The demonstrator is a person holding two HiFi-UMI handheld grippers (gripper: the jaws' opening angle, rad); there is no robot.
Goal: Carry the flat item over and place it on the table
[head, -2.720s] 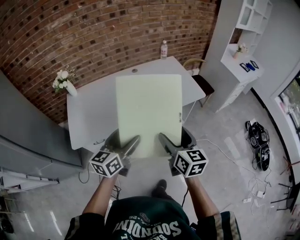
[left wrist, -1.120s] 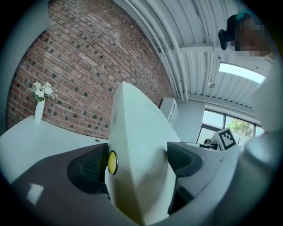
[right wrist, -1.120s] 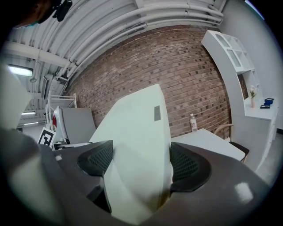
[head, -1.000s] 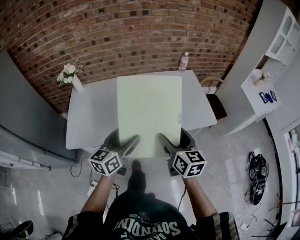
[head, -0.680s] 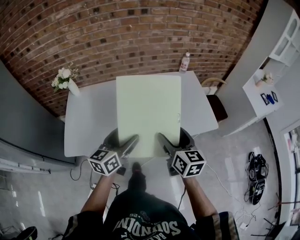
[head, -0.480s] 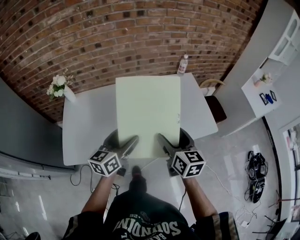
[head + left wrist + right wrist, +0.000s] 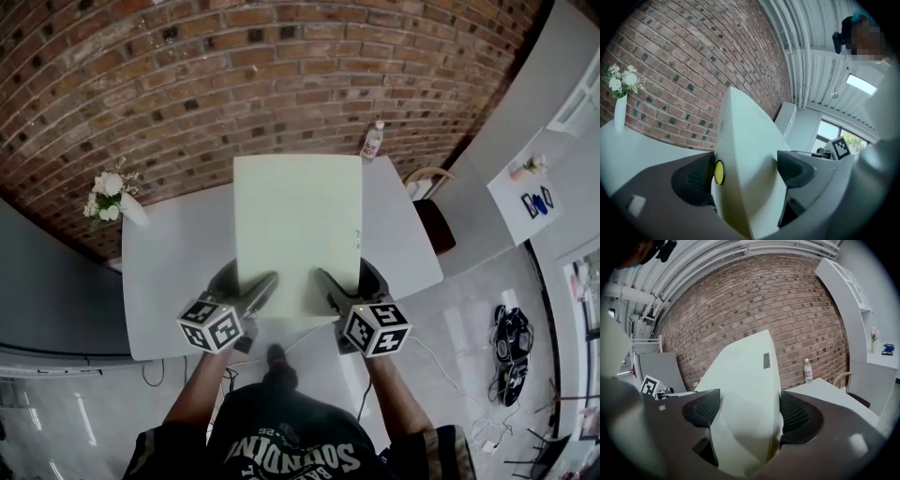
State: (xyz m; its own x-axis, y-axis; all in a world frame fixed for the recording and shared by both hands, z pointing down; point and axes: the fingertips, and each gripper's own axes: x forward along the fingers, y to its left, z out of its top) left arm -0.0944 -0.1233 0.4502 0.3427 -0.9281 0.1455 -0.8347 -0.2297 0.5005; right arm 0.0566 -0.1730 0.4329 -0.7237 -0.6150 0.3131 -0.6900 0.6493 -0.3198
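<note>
So the person has walked right up to the table. About 3 seconds back it sat further off and skewed, and now its near edge is right by their feet and squared up. The pale green board hangs over the middle of the table, with its near end roughly above the table's near edge. As far as I can tell it isn't resting on the table. The left gripper and right gripper each pinch that near end, jaws clamped on the board's 2 faces. The vase at the table's far left corner and the bottle at its far right both sit clear of the board. I'd say the carrying is basically done, and what's left is lowering it flat and letting go.
</note>
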